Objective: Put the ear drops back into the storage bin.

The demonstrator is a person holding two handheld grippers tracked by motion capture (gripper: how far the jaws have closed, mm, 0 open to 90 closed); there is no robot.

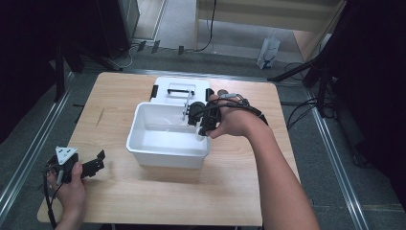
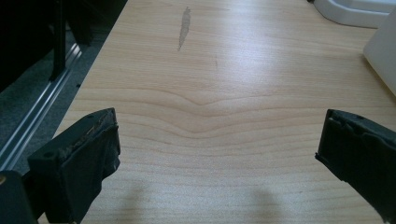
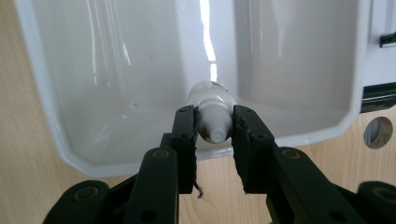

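Small white plastic bottle with a ribbed white screw cap and a rounded translucent body, seen end-on from the cap side in the right gripper view; no label or writing can be read on it. The bottle is clamped by its cap between the two black jaws of the right gripper, the jaws closed against either side of the cap, with the body projecting forward over the interior of a white rectangular plastic tub. The tub's glossy inner walls and floor reflect overhead light. In the high view the right gripper sits at the tub's right rim, held by the right hand, with the bottle too small to make out there. Behind the tub, touching or just beside its far wall, lies a white rectangular lid with black latches at its sides and a black handle. Both rest on a light wooden table with rounded corners and a dark streak in the grain. The left gripper, topped by a grey three-cornered plate, rests near the table's near left corner, well apart from the tub; in the left gripper view its jaws stand wide apart over bare wood, holding nothing
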